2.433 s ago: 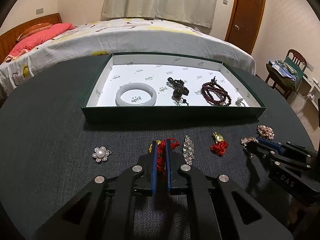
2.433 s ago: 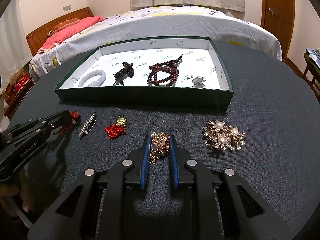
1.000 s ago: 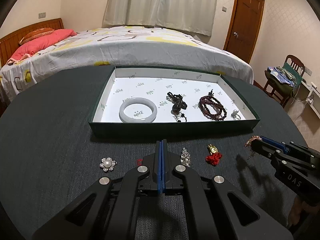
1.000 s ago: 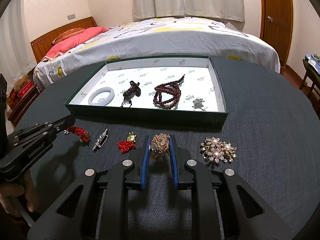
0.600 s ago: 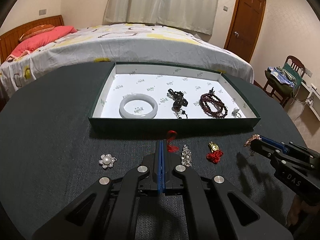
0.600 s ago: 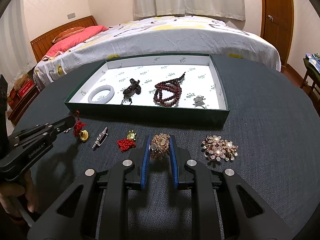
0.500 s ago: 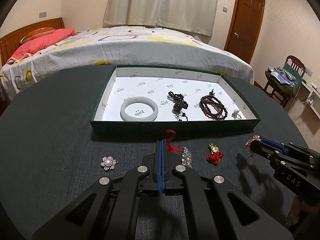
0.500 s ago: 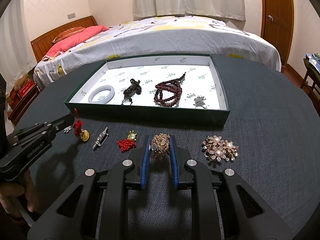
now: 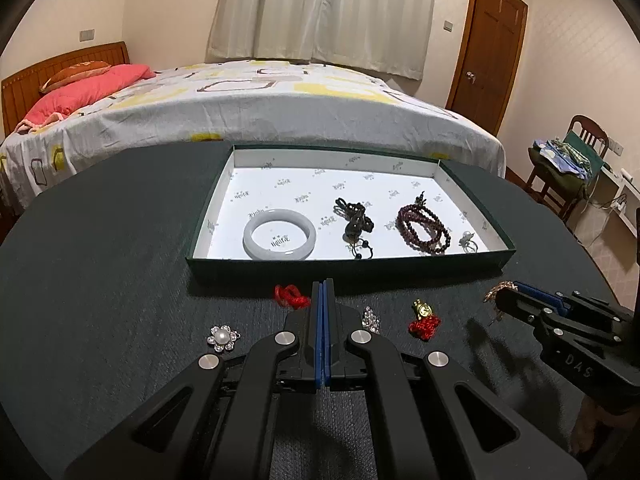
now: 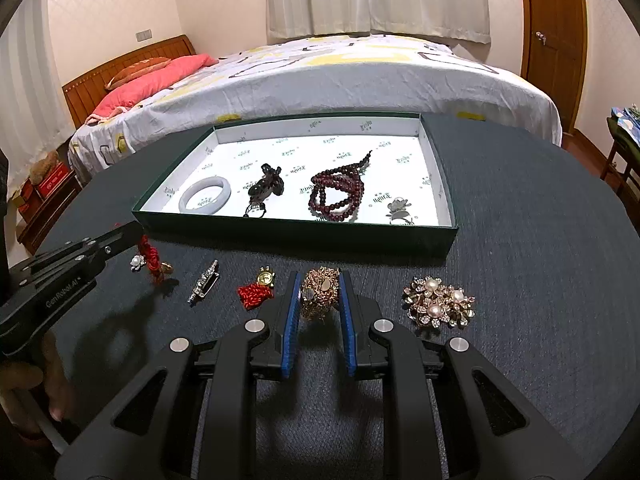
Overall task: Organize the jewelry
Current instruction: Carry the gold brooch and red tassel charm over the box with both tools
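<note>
My left gripper (image 9: 322,285) is shut on a red cord charm (image 9: 291,296), which hangs from its tip above the table in the right wrist view (image 10: 154,263). My right gripper (image 10: 319,280) is shut on a gold filigree brooch (image 10: 320,292) and holds it just above the dark tabletop. The green tray (image 9: 400,272) with a white lining stands just beyond both grippers. It holds a white bangle (image 9: 279,239), a dark pendant (image 9: 356,224), a maroon bead bracelet (image 9: 424,224) and a small silver piece (image 9: 467,240).
On the table in front of the tray lie a pearl flower brooch (image 9: 223,338), a crystal pin (image 10: 204,282), a red knot with a gold charm (image 10: 258,290) and a large pearl brooch (image 10: 438,306). A bed (image 10: 340,76) stands behind the table.
Both grippers closed on their pieces and lifted them off the table. The red cord charm has swung from right of my left fingers to their left side. The right gripper has held still lately.
</note>
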A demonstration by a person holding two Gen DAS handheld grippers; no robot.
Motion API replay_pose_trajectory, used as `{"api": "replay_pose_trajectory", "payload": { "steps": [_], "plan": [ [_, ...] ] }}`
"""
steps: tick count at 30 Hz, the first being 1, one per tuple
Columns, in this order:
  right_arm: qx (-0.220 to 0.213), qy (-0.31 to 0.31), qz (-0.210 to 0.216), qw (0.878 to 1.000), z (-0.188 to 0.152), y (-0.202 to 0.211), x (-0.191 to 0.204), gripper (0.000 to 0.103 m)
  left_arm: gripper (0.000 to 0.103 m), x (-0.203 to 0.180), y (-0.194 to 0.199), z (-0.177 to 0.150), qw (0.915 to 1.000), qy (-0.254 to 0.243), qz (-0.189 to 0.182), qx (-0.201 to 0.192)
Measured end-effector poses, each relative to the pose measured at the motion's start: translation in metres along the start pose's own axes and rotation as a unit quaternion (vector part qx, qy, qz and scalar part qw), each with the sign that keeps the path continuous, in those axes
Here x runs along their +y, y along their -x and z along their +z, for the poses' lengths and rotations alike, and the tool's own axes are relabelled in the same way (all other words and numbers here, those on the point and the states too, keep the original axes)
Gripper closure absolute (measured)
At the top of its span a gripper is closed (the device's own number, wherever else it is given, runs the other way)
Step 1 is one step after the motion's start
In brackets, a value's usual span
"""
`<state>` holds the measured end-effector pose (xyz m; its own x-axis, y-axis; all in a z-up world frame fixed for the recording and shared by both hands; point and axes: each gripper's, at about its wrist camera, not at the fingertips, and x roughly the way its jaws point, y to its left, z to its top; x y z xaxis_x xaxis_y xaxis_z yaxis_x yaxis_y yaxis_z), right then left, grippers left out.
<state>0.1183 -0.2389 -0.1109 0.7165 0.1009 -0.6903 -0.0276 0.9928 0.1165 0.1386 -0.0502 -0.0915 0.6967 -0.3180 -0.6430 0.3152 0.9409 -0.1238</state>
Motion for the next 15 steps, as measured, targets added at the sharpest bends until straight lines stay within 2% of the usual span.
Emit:
{"api": "replay_pose_trajectory", "payload": {
  "steps": [15],
  "plan": [
    [-0.020, 0.004, 0.003, 1.000, 0.019, 0.008, 0.002, 0.084, 0.103, -0.002, 0.009, 0.024, 0.9995, -0.006, -0.010, -0.028]
  ]
}}
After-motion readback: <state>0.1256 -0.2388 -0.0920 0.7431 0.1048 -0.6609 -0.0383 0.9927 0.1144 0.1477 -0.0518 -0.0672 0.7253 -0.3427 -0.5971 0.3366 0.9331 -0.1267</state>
